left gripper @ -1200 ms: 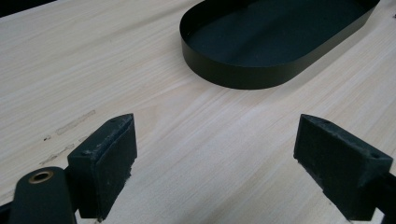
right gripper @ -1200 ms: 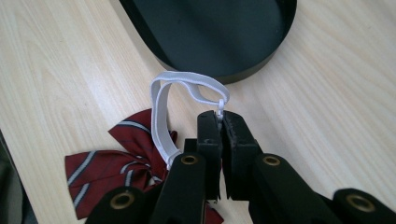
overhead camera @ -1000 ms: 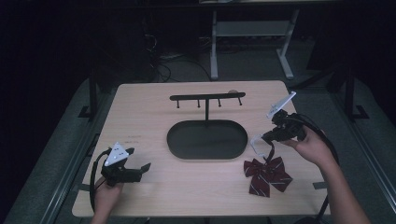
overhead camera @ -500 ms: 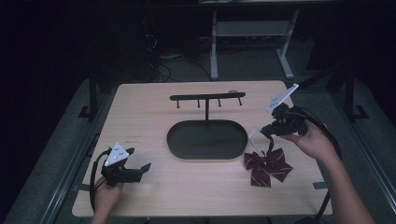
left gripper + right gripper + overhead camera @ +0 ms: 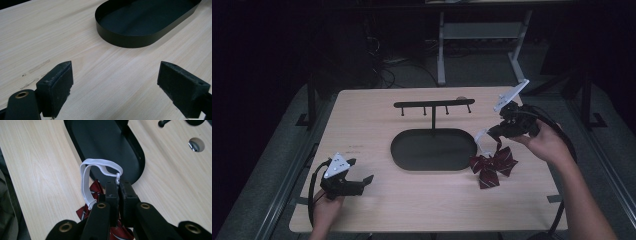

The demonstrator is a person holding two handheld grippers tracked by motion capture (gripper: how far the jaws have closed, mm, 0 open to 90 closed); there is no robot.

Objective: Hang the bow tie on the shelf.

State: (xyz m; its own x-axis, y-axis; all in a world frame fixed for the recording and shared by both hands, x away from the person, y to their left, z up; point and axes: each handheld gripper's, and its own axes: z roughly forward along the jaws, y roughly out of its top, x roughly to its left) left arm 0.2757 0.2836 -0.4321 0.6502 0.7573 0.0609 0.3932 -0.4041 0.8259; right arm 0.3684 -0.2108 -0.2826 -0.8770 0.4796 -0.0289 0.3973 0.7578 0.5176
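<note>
While the right tool [image 5: 117, 185] pinches the white elastic strap [image 5: 86, 176] of the dark red bow tie [image 5: 492, 162] between its closed jaws, the hold looks thin: in the right gripper view only a narrow bit of the strap, near its small plastic clasp, sits between the pads, and the rest arches free as a loop. The bow itself lies on the surface [image 5: 422, 210] just beside the right end of the oval black tray [image 5: 412, 157], with the strap rising from it toward the tool.

My guess is that the bow is meant for the hook rack [image 5: 434, 104] that stands up from the tray's back edge. If so, the main risk is slippage: a smooth elastic caught at its edge could slide out under the bow's weight, dropping it beside or into the tray. The strap may also stretch and swing, so the loop could miss a peg or snag the rack's post. A twisted loop would be hard to open with one tool.

The left tool [image 5: 357, 182] sits well to the left of the tray, jaws spread wide over bare wood, gripping nothing, too far off to steady the loop.
</note>
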